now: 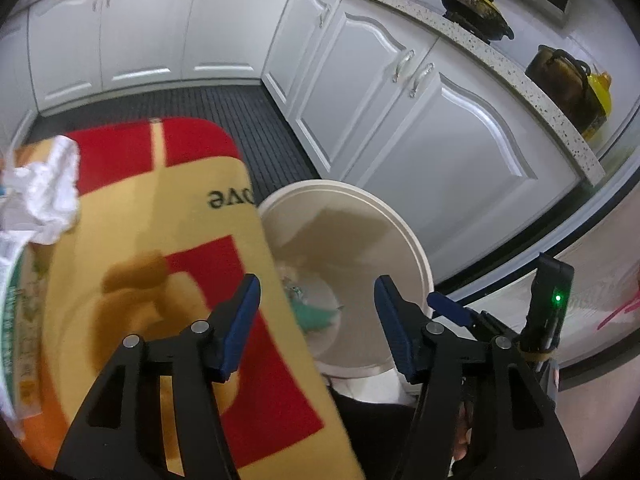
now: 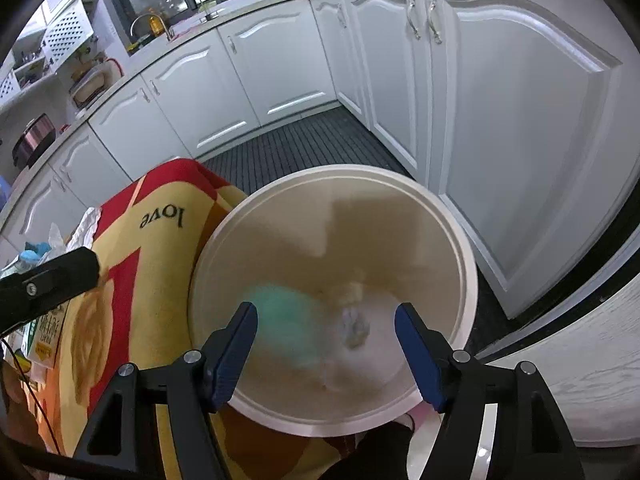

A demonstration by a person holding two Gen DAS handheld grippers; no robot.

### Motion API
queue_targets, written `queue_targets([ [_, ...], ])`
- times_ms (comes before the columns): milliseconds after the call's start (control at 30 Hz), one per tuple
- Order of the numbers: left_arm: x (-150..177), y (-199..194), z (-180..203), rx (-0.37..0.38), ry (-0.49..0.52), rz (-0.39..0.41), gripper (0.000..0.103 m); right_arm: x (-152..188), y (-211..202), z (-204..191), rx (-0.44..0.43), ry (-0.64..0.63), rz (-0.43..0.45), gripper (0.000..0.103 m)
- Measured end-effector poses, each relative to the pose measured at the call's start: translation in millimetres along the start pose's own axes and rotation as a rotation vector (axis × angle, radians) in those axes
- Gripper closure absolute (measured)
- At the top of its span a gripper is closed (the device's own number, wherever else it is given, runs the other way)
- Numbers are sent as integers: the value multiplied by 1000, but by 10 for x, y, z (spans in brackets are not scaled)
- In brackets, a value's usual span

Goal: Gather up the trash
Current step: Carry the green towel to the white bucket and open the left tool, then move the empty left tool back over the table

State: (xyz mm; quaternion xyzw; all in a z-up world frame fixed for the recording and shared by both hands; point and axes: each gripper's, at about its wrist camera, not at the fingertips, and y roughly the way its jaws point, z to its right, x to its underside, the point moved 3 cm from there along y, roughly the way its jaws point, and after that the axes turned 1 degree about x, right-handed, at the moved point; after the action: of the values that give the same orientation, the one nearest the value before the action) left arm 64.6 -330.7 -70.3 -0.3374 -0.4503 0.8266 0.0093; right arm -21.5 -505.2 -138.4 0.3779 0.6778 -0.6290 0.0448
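A round beige trash bin (image 2: pixel 468 272) stands on the floor beside a red and yellow table cover (image 2: pixel 156 264). Inside lie a blurred teal piece (image 2: pixel 280 320) and a crumpled white scrap (image 2: pixel 356 326). My right gripper (image 2: pixel 326 344) is open and empty, right above the bin's mouth. In the left wrist view, my left gripper (image 1: pixel 316 320) is open and empty over the table's edge, with the bin (image 1: pixel 416 248) just to its right. Crumpled white paper (image 1: pixel 48 188) and a printed wrapper (image 1: pixel 16 320) lie on the cover at far left.
White kitchen cabinets (image 2: pixel 500 120) run around the room close behind the bin. Dark slatted floor mat (image 2: pixel 304 144) lies in front of them. Pots (image 1: pixel 476 4) and a kettle (image 1: pixel 568 88) stand on the counter. The right gripper's body (image 1: pixel 548 312) shows beside my left one.
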Motion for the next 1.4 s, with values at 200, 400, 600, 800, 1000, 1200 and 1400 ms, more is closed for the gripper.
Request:
queue_targets([
  [200, 136, -280, -96, -131, 25, 56, 45, 58, -113, -143, -12, -38, 14, 34],
  [400, 286, -536, -276, -229, 20, 90, 45, 95, -261, -385, -31, -78, 29, 34],
  [600, 412, -803, -431, -289, 14, 129, 45, 140, -363, -640, -46, -122, 34, 32],
  [800, 521, -1034, -564, -342, 9, 158, 45, 157, -442, -919, -78, -162, 37, 31],
  [1000, 670, -1305, -820, -320, -46, 159, 44, 176, -509, -1221, -123, -199, 38, 27],
  [1200, 862, -1700, -1201, -307, -109, 181, 41, 190, -504, -1553, -177, -240, 26, 27],
  [1400, 1080, -2071, -1761, -374, -188, 209, 41, 127, -393, -1925, -240, -273, 5, 26],
])
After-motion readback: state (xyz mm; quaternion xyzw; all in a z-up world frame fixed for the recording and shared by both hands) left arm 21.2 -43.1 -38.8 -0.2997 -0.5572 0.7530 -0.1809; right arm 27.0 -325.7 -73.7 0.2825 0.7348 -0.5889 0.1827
